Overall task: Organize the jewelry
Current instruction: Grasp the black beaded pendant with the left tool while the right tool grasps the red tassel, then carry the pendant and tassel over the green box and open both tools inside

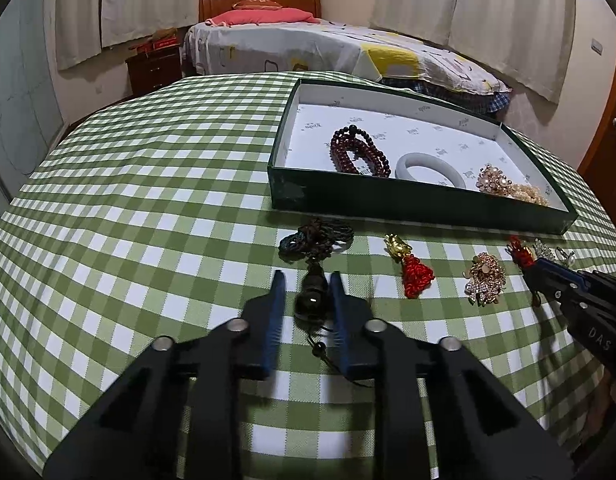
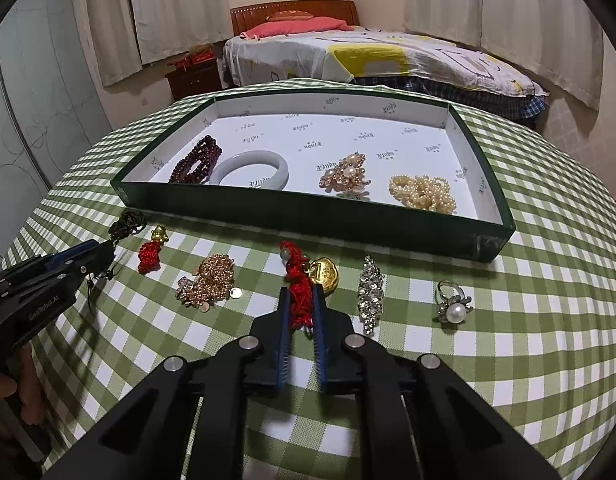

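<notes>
On the checked table [image 2: 507, 320], a green tray [image 2: 308, 216] w/ white lining holds dark red beads [image 2: 196, 160], a pale bangle [image 2: 250, 170], a gold-pearl brooch [image 2: 343, 176] & a pearl strand [image 2: 421, 194]. Right tool [image 2: 302, 300] grips a red tassel charm [image 2: 298, 284] before the tray; left tool [image 1: 308, 284] sits open around a dark pendant [image 1: 311, 294].

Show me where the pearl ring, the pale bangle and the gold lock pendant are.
pearl ring [image 2: 455, 312]: right wrist view, on the pearl.
pale bangle [image 2: 282, 170]: right wrist view, on its right rim.
gold lock pendant [image 2: 323, 277]: right wrist view, on its face.
</notes>
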